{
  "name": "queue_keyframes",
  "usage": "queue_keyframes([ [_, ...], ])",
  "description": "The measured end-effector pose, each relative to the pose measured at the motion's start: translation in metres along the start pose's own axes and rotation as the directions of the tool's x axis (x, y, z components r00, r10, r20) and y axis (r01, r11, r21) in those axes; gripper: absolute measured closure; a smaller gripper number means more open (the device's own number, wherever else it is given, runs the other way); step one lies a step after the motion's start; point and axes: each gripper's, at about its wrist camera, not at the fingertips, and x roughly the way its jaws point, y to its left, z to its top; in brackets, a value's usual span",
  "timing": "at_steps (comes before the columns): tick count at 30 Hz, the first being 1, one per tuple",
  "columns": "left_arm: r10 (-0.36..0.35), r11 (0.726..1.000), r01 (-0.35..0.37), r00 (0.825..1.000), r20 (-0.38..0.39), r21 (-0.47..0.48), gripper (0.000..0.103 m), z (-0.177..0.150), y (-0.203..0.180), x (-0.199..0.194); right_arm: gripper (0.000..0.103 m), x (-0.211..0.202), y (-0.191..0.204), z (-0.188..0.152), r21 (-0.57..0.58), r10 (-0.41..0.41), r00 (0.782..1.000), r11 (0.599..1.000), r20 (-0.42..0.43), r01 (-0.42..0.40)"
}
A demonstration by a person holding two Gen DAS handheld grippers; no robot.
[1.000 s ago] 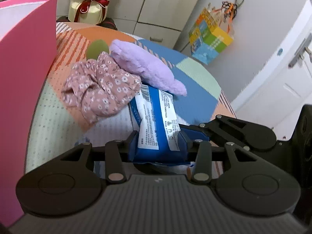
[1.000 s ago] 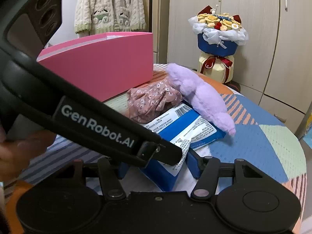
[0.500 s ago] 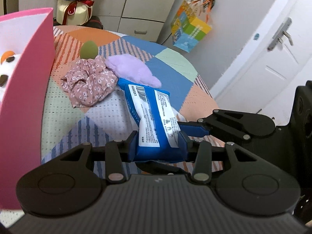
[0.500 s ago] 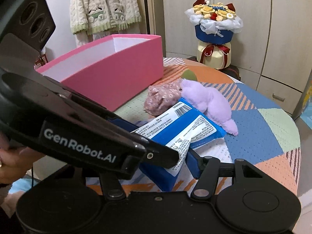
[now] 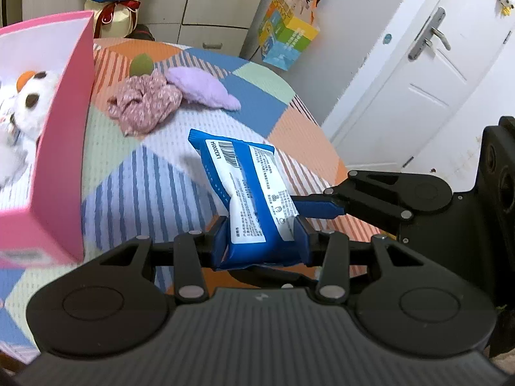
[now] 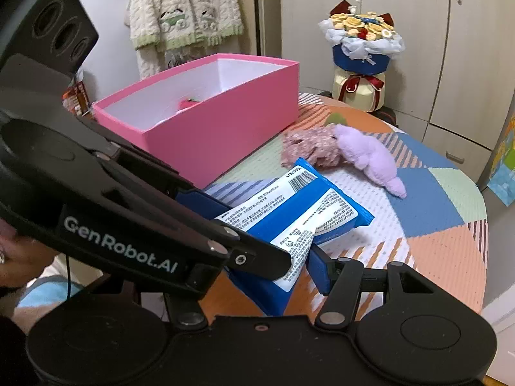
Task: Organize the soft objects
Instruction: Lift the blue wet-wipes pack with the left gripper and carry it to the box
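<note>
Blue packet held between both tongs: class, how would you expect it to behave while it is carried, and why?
The blue packet probably gives under pressure: its wrapper creases and bulges where the left tongs squeeze it. Its glossy film looks slippery, so it might slide. The right tongs grip it too, suggesting that one grip alone could let it sag.

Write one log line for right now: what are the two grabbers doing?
left gripper: shut on blue pack | right gripper: shut on blue pack | pack: lifted off table, beside pink box

Both wrist views look down, close, sharing the blue packet.
</note>
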Motion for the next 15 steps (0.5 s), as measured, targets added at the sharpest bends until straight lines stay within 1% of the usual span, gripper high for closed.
queue_keyframes([
  [5, -0.008, 1.000, 0.008, 1.000, -0.024, 0.005, 0.062, -0.013, 0.001, -0.021, 0.039, -0.011, 0.026, -0.002, -0.027, 0.000, 1.000, 1.000, -0.021, -0.001],
  [9, 0.005, 0.999, -0.002, 0.998, -0.057, 0.040, 0.062, -0.020, 0.003, -0.048, 0.039, -0.021, 0.051, 0.001, -0.064, 0.014, 1.000, 0.998, -0.023, -0.015],
  [15, 0.022, 0.998, -0.019, 0.998, -0.052, 0.062, 0.062, -0.027, 0.010, -0.098, 0.038, -0.037, 0.084, 0.019, -0.101, 0.067, 0.998, 0.993, -0.009, -0.068],
])
